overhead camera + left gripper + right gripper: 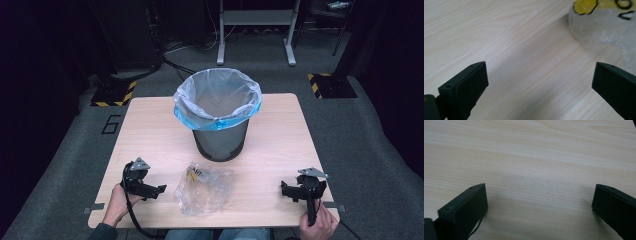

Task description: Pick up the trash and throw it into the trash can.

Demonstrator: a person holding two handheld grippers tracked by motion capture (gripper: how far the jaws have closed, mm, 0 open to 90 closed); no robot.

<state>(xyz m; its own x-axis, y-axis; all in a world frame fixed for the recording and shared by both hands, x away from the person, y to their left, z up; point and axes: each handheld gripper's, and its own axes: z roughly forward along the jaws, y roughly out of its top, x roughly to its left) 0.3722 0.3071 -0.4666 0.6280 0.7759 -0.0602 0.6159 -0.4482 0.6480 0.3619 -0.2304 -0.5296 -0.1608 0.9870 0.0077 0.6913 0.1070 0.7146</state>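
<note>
Table (280, 135): light wood, rectangular.
Bin (218, 114): upright at centre, mouth up, lined.
Plastic bag (203, 187): crumpled, before the bin, between grippers; axis unclear.
Left gripper (159, 189): jaws apart, pointing toward the bag.
Right gripper (285, 190): jaws apart, empty.

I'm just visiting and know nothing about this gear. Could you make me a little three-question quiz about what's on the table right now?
1. True or false: the crumpled clear plastic bag lies inside the lined bin.
2. Which gripper is nearer the bag: A) the left gripper, B) the right gripper?
3. Fill in: both grippers' jaws stand ____, with only bare table between them.

Key:
1. False; it lies on the table in front of the bin.
2. A; the bag's edge shows in the left gripper view.
3. Open.
</note>
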